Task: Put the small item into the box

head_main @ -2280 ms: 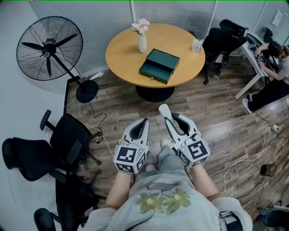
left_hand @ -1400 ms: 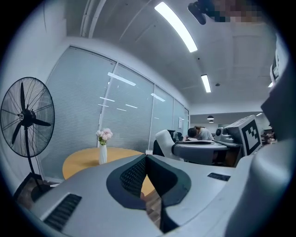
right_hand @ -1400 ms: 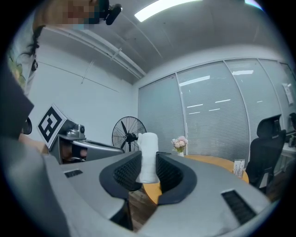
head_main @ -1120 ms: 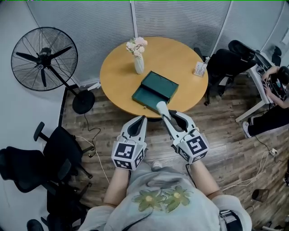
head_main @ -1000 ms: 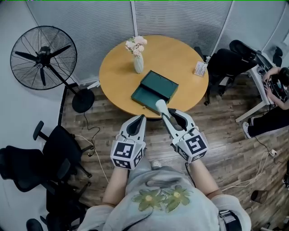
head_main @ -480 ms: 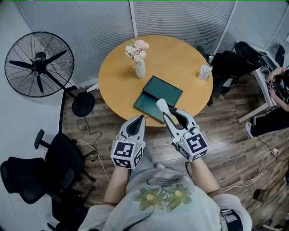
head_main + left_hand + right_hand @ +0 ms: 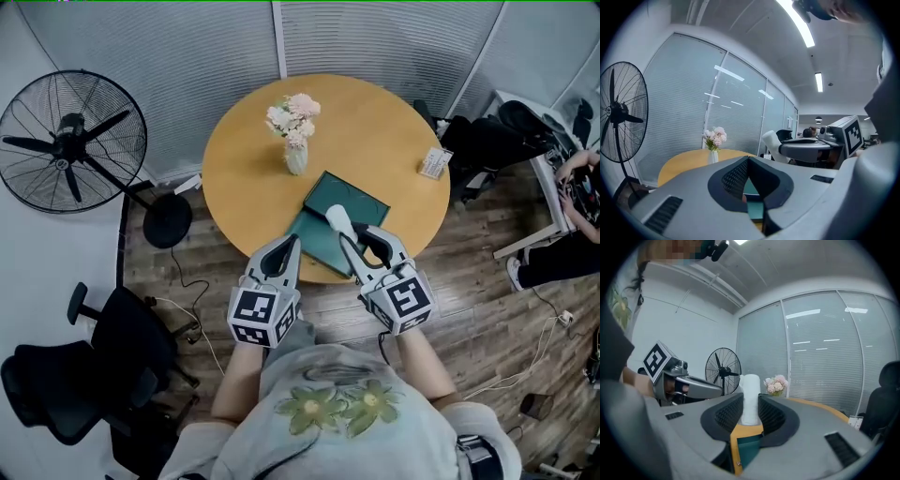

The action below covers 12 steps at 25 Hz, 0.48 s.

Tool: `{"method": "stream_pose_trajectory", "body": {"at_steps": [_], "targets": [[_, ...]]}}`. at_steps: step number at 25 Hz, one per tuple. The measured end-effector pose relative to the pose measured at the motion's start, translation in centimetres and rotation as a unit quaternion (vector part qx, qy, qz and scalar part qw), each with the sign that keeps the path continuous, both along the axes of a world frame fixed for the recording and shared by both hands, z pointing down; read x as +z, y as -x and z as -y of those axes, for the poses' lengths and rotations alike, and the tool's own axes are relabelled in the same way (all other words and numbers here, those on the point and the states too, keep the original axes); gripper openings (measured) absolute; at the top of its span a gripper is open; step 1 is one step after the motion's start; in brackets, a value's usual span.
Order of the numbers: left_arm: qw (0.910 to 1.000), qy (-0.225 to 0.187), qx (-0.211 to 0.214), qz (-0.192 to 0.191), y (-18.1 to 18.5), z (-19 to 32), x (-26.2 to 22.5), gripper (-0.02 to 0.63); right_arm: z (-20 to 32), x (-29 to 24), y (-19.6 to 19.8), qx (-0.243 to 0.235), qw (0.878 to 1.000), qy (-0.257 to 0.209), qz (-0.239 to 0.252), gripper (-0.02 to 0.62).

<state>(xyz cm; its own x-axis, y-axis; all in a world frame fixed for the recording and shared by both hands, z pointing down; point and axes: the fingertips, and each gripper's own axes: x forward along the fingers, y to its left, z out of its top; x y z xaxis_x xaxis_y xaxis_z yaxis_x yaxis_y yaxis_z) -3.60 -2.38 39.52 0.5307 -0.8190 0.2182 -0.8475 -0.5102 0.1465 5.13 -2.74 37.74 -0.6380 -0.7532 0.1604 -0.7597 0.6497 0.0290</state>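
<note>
A dark green box (image 7: 359,199) lies open on the round wooden table (image 7: 248,150); its drawer part (image 7: 313,240) points toward me. My right gripper (image 7: 344,234) is shut on a small white cylinder (image 7: 337,218), which sticks up past the jaw tips over the box's near end. In the right gripper view the white cylinder (image 7: 751,386) stands between the pads (image 7: 768,414), with the green box (image 7: 749,450) below. My left gripper (image 7: 289,246) hovers at the table's near edge, shut and empty. In the left gripper view its tips (image 7: 748,160) meet, with the box (image 7: 753,188) showing behind.
On the table stand a white vase with pink flowers (image 7: 295,150) and a small card stand (image 7: 433,163). A standing fan (image 7: 67,141) is at the left, black office chairs (image 7: 80,375) at the lower left and another (image 7: 483,141) at the right. A person (image 7: 583,178) sits at a desk far right.
The table and box have drawn nearer. Both grippers have gone from above the floor to over the table's near edge. The right gripper still holds the white cylinder.
</note>
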Motion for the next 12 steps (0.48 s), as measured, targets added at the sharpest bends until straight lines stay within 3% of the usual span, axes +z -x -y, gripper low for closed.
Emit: {"method": "stream_pose_trajectory", "body": {"at_steps": [12], "targets": [[0.9994, 0.026, 0.022, 0.0, 2.0, 5.1, 2.2, 0.002, 4.9, 2.4, 1.9, 0.015, 0.999, 0.026, -0.011, 0.107]]}}
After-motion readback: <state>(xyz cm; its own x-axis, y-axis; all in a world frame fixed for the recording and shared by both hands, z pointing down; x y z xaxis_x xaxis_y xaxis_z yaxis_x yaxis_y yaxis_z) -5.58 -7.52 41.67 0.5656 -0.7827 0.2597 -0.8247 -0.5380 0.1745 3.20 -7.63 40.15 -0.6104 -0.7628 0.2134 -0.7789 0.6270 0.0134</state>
